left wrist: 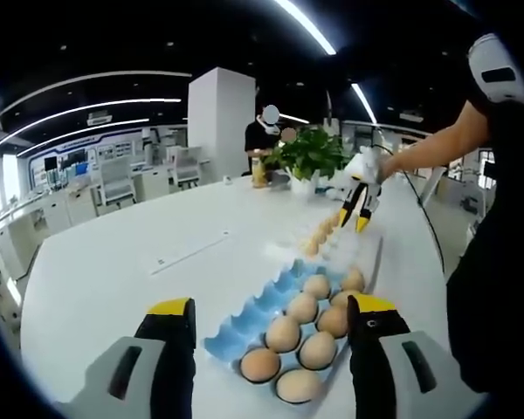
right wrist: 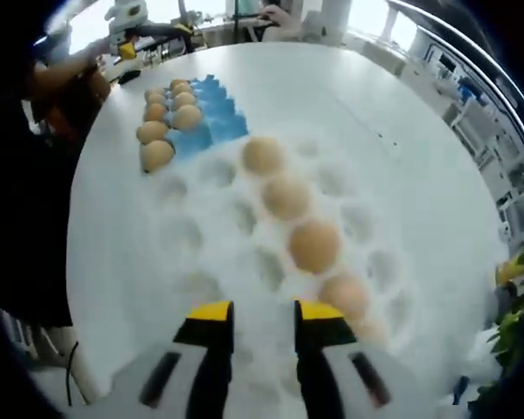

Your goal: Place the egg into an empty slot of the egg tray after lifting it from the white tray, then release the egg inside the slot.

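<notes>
Brown eggs [right wrist: 313,244] lie beyond right gripper [right wrist: 264,325].

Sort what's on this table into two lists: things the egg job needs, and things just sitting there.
For the job:
- brown eggs in the white moulded tray
- blue egg tray, partly filled, empty slots on one side
- right gripper, fingers apart, holding nothing
- left gripper, fingers apart

Just lying about:
- green potted plant
- yellow bottle
- round white table

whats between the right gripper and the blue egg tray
In the right gripper view, the white tray with a row of eggs lies between the right gripper and the blue egg tray.
</notes>
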Tool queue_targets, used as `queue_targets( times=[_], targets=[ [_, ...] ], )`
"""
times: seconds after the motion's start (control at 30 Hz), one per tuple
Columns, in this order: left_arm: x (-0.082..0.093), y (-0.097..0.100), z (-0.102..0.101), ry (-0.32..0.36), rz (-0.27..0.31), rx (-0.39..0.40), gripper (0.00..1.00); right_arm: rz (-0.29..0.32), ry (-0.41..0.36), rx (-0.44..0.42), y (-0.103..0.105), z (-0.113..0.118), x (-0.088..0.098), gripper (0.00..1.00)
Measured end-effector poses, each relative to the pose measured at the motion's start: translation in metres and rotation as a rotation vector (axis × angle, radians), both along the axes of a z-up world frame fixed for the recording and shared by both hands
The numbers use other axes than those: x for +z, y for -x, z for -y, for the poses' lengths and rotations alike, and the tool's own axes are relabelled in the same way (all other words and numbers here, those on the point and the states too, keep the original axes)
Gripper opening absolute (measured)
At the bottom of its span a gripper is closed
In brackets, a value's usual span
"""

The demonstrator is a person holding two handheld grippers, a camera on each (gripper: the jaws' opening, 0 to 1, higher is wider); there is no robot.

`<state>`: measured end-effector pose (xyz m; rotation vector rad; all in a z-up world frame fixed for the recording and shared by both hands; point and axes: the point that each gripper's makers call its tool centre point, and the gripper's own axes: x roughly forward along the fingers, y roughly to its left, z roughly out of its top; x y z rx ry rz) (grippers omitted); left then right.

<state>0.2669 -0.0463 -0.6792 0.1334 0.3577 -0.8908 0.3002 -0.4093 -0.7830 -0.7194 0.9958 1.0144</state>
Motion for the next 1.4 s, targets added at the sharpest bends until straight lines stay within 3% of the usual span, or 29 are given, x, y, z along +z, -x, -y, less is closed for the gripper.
queue_targets(
  times=[0.4, 0.6, 0.77, 0.9, 1.03, 1.13, 1.23, 1.3, 1.4],
  targets=[
    [-0.002, 0.0, -0.001, -0.001, -0.006, 0.001, 0.71, 0.021, 0.103, -0.07, -0.01, 0.052, 0.003, 0.27],
    [-0.001, 0.0, 0.0, 0.001, -0.004, 0.0, 0.71, -0.002, 0.179, -0.04, -0.004, 0.065, -0.007, 0.27],
    [-0.001, -0.001, -0.002, -0.002, -0.004, 0.005, 0.72, -0.016, 0.175, -0.027, -0.007, 0.063, -0.006, 0.27],
    [-0.001, -0.001, -0.003, -0.003, -0.003, 0.008, 0.71, -0.082, 0.164, -0.079, -0.007, 0.065, -0.01, 0.28],
    [0.0, 0.0, -0.003, -0.006, -0.002, 0.006, 0.71, -0.112, 0.198, -0.021, -0.005, 0.064, -0.013, 0.28],
    [0.0, 0.0, -0.004, -0.006, -0.003, 0.011, 0.71, -0.134, 0.218, -0.023, -0.005, 0.063, -0.014, 0.28],
    [0.0, 0.001, -0.006, -0.011, -0.005, 0.014, 0.71, -0.158, 0.208, -0.091, -0.006, 0.064, -0.015, 0.27],
    [0.002, 0.0, -0.007, -0.007, -0.001, 0.019, 0.71, -0.128, 0.23, -0.073, -0.005, 0.064, -0.014, 0.26],
    [0.001, 0.0, -0.006, -0.007, -0.004, 0.02, 0.71, -0.121, 0.19, -0.113, -0.005, 0.065, -0.01, 0.25]
  ],
)
